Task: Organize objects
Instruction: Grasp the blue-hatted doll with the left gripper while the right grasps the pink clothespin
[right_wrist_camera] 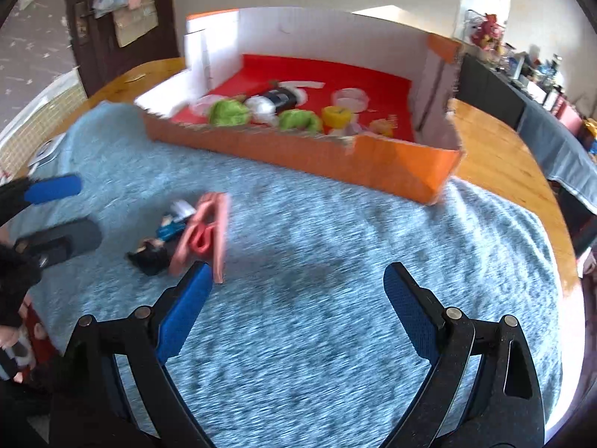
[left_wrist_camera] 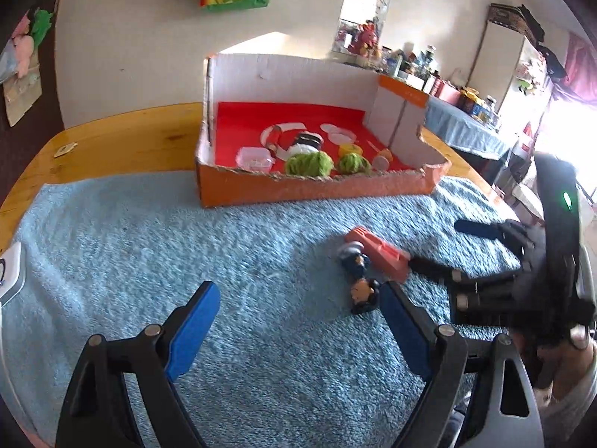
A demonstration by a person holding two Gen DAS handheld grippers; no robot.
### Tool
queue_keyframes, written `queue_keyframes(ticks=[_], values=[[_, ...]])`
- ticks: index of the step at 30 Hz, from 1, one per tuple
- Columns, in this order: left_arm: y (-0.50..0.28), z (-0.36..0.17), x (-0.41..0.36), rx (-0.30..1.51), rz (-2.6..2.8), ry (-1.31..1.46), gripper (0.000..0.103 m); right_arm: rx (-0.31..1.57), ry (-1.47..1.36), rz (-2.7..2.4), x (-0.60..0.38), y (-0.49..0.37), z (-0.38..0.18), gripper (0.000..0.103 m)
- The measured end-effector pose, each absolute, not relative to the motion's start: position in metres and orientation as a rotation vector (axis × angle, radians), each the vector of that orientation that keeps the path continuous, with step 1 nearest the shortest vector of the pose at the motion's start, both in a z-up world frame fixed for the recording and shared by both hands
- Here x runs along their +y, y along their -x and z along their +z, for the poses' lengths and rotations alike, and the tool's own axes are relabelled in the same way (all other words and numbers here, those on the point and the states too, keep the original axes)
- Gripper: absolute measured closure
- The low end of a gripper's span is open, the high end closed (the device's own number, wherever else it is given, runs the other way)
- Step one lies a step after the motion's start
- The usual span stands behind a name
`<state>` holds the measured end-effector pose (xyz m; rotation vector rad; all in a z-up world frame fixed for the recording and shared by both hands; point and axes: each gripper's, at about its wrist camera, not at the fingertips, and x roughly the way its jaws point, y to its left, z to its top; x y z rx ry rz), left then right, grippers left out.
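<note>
Nearer than the orange box (left_wrist_camera: 317,188), on the blue towel (left_wrist_camera: 149,242): figurine (left_wrist_camera: 360,280) beside pink clip (left_wrist_camera: 377,254) — light, rigid; grip the clip's body. Left gripper (left_wrist_camera: 298,321) released, empty. Right-wrist view: clip (right_wrist_camera: 203,235) left of the box (right_wrist_camera: 298,153) — right gripper (right_wrist_camera: 298,302) spread, empty.

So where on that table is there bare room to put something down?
The blue towel is bare left of the figurine and pink clip, up to the orange box. The box's red back is free; its front is crowded.
</note>
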<state>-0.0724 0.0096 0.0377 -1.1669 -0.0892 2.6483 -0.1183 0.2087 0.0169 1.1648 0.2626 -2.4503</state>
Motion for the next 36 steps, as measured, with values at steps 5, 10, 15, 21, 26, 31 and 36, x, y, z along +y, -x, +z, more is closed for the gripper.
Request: queue_keyframes(ticks=[5,10,15,21,26,31,36], values=[[0.077,0.029,0.026,-0.037,2.584,1.186,0.014,0.159,-1.184,-2.505,0.24,0.134,0.02,0.009],[0.085,0.021,0.039,0.025,2.557,1.213,0.014,0.056,-1.169,-2.441,0.255,0.135,0.024,0.009],[0.093,0.016,0.037,0.067,2.594,1.252,0.017,0.057,-1.152,-2.36,0.249,0.131,0.024,0.009],[0.102,0.016,0.023,0.105,2.621,1.262,0.018,0.147,-1.126,-2.249,0.22,0.124,0.022,0.009],[0.106,0.018,0.017,0.14,2.597,1.252,0.026,0.237,-1.136,-2.205,0.2,0.125,0.016,0.009],[0.11,0.02,0.023,0.198,2.545,1.225,0.039,0.335,-1.13,-2.205,0.185,0.128,0.012,0.011],[0.112,0.023,0.028,0.168,2.491,1.207,0.059,0.38,-1.103,-2.175,0.175,0.13,0.015,0.048]])
